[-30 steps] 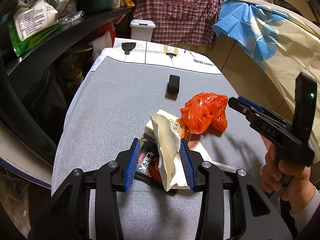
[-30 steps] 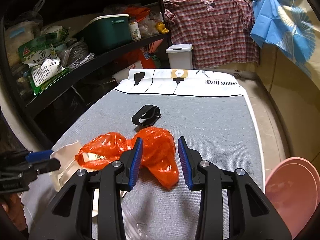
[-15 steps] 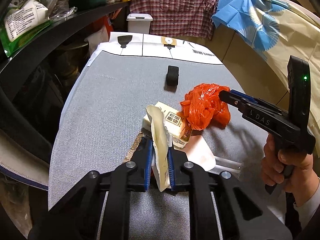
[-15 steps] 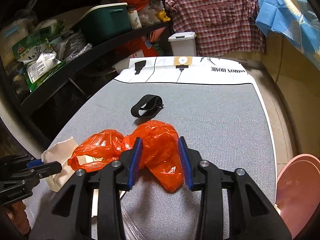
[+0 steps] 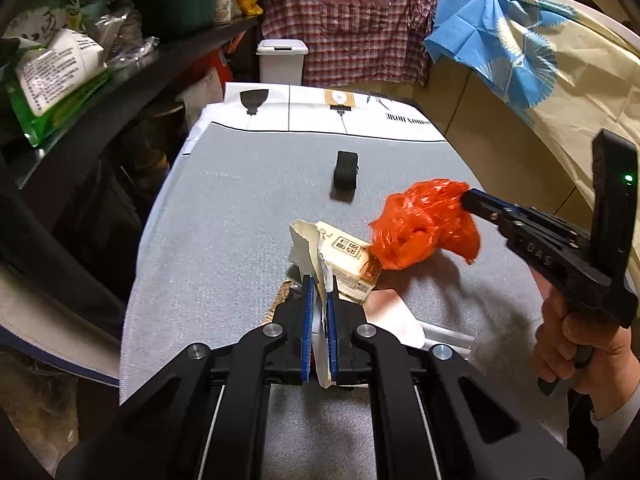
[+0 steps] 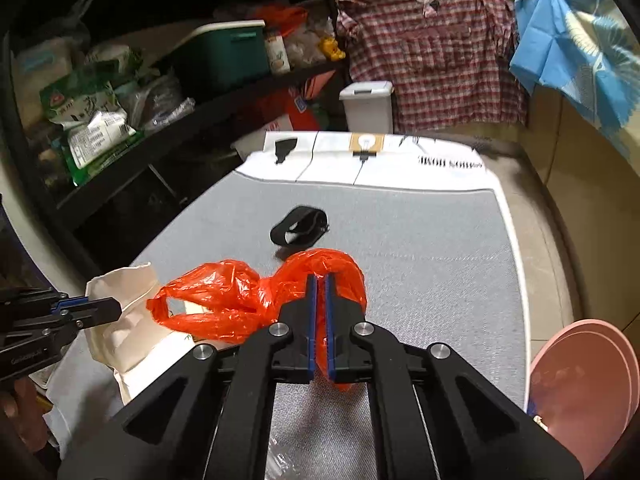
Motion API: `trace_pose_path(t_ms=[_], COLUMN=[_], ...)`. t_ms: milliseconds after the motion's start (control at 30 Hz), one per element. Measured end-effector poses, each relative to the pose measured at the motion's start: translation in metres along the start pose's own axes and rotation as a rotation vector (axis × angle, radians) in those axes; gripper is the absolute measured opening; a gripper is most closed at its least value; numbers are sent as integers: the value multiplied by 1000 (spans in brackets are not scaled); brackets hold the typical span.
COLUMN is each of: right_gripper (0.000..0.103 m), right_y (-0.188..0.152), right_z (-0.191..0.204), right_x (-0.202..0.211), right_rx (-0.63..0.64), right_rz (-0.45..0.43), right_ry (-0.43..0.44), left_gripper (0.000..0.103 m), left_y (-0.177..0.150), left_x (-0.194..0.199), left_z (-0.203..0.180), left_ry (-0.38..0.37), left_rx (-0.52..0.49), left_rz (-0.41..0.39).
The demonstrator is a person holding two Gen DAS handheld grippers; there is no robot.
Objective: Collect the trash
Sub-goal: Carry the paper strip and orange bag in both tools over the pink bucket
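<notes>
A torn cream paper wrapper stands up between the blue pads of my left gripper. Its jaws are closing and pinch the paper; a small printed carton sits right behind it. To the right, a crumpled orange plastic bag hangs from my right gripper, a little off the mat. In the right wrist view, my right gripper is closing the last bit, pinched tight on the orange bag. My left gripper holds the cream paper at the left.
A black strap loop lies farther back on the grey mat. Pink plates stand at the near right edge. Cluttered dark shelves run along the left. A white lidded bin stands beyond the table's far end.
Both grippers went from open to closed, the left on the cream paper, the right on the orange bag. The bag's right end has been pulled up off the mat.
</notes>
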State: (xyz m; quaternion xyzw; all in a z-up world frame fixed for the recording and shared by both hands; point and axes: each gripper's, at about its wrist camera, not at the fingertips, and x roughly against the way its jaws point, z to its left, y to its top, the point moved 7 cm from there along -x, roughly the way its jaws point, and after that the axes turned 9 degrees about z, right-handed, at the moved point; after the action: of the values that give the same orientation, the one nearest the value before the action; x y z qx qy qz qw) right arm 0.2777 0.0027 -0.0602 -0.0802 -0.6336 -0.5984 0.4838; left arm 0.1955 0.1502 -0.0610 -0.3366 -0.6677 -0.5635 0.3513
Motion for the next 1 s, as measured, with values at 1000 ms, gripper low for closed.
trace_pose_path(t_ms=[1000], right_gripper=[3], right_y=[2], right_z=[-13], right_x=[108], right_rx=[-12], right_rz=[-131], right_ry=[-57], left_gripper=[6], left_y=[12], left_x=[70], left_z=[18], left_ry=[43], left_rx=[66], left_rz=[-159])
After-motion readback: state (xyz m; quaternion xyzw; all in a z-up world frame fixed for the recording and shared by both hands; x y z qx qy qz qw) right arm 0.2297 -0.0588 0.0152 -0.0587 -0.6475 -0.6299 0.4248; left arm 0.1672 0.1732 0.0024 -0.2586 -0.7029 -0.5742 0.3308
